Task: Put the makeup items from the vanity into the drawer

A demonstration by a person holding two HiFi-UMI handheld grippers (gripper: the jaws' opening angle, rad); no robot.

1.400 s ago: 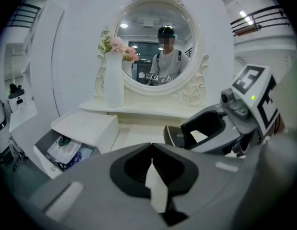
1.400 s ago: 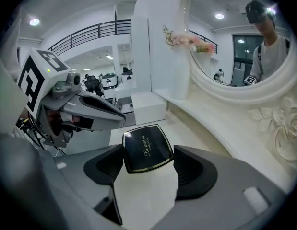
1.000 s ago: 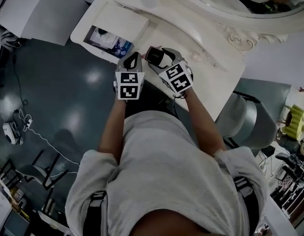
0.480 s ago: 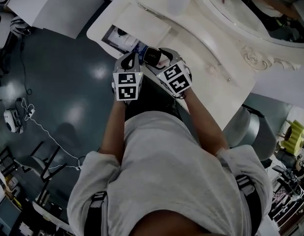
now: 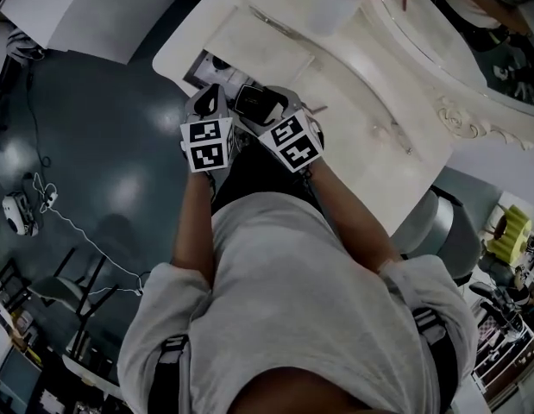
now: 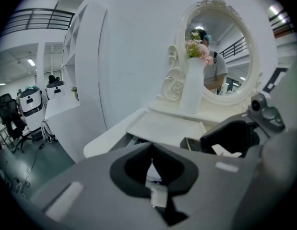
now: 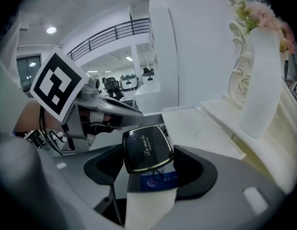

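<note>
Compact | in right hand-held gripper | left hand-held gripper closed | open drawer edge near

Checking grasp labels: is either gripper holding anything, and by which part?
Right gripper holds the black square compact, jaws on its two opposite sides. Left gripper is shut and empty.

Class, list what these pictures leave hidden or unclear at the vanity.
- Inside the drawer: head view, covered by the left tongs, dim and small.
- The blue-labelled thing under the compact: right gripper view, held or loose cannot be told.
- The mirror: head view, cut off by the top edge.
</note>
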